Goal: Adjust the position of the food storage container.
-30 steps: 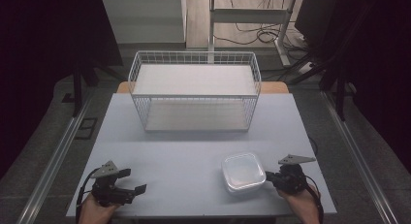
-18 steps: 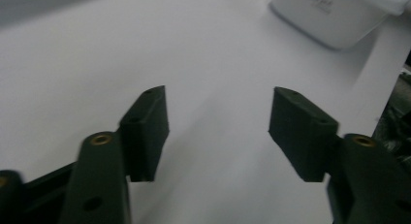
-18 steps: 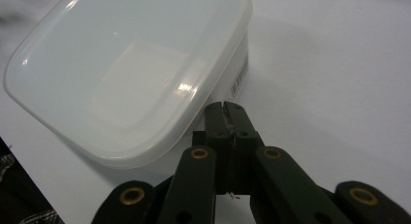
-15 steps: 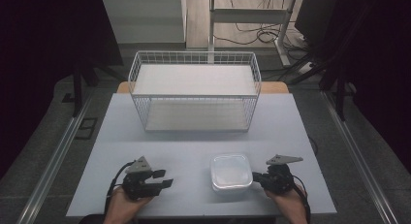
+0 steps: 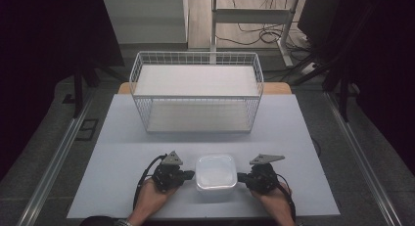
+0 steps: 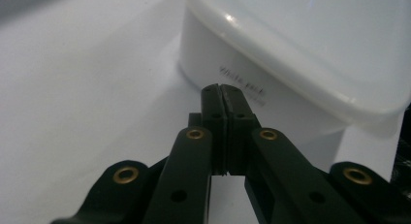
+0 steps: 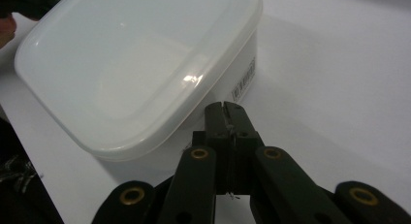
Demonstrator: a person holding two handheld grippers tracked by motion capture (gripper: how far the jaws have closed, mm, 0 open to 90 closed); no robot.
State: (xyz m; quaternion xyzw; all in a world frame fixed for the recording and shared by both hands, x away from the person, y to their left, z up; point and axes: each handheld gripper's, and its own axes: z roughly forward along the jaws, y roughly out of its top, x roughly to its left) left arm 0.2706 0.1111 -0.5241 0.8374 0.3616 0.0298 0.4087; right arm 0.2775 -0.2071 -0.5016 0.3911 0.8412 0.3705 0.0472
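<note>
High view: the left gripper [image 5: 188, 175] lies low on the near part of the table, held in the person's left hand [image 5: 149, 199], its black tips pointing right at the left wall of a white, translucent plastic food container with a snap-on lid [image 5: 215, 173]. In the left gripper view the two jaws are pressed flat together with nothing between them, their tips just at the container's lower wall [image 6: 271, 103], beneath the overhanging lid rim; whether they actually touch it cannot be told.

The right gripper [image 5: 242, 177], in the person's right hand [image 5: 274, 201], mirrors this from the other side, pointing left at the container's right wall. In the right gripper view [image 7: 227, 107] its jaws are likewise clenched on nothing, tips close by the container's side [image 7: 145, 64] near a small printed label.

The container sits upright and lidded between the two grippers, on the pale grey tabletop [image 5: 122, 152] close to its near edge and about midway across.

Farther back, well apart from the container, a white wire basket with a flat white bottom [image 5: 195, 91] stands at the table's far edge. Beyond lie a dark floor and cables.
</note>
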